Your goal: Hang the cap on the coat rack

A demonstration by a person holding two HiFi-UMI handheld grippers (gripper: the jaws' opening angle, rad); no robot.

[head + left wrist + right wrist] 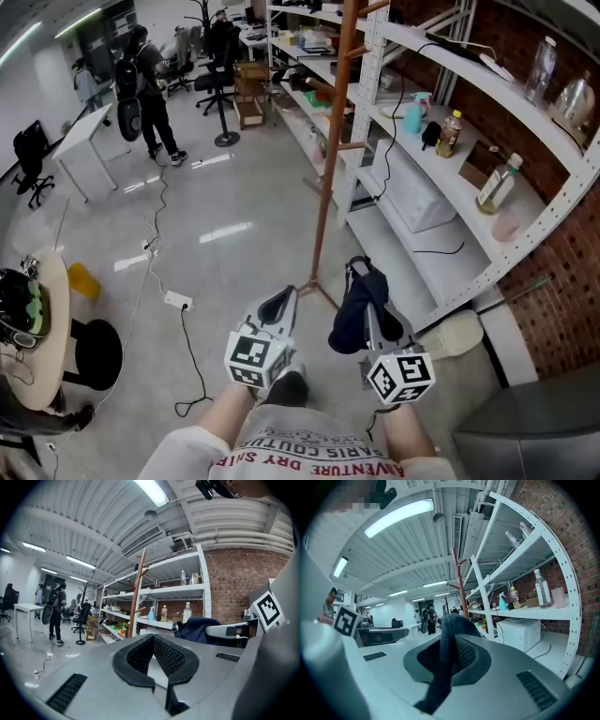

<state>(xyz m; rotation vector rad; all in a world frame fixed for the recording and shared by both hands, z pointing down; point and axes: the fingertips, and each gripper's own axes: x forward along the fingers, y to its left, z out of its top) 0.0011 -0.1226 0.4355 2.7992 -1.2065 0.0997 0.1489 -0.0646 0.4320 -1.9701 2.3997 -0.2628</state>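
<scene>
A navy cap (359, 305) hangs from my right gripper (367, 317), which is shut on its fabric; in the right gripper view the cap (449, 639) rises between the pads. The brown wooden coat rack (329, 178) stands just ahead on the floor, its pole against the white shelving, with pegs up high. My left gripper (279, 302) is beside the cap on the left, jaws shut with nothing in them. The left gripper view shows the cap (197, 629) to the right and the coat rack (137, 592) ahead. In the right gripper view the coat rack (461, 588) stands beyond the cap.
White shelving (441, 178) with bottles and a white box (417, 202) runs along the right by a brick wall. A power strip (178, 302) and cables lie on the floor at left. A round table (52, 328), a black stool (98, 352) and a person (150, 84) stand farther left.
</scene>
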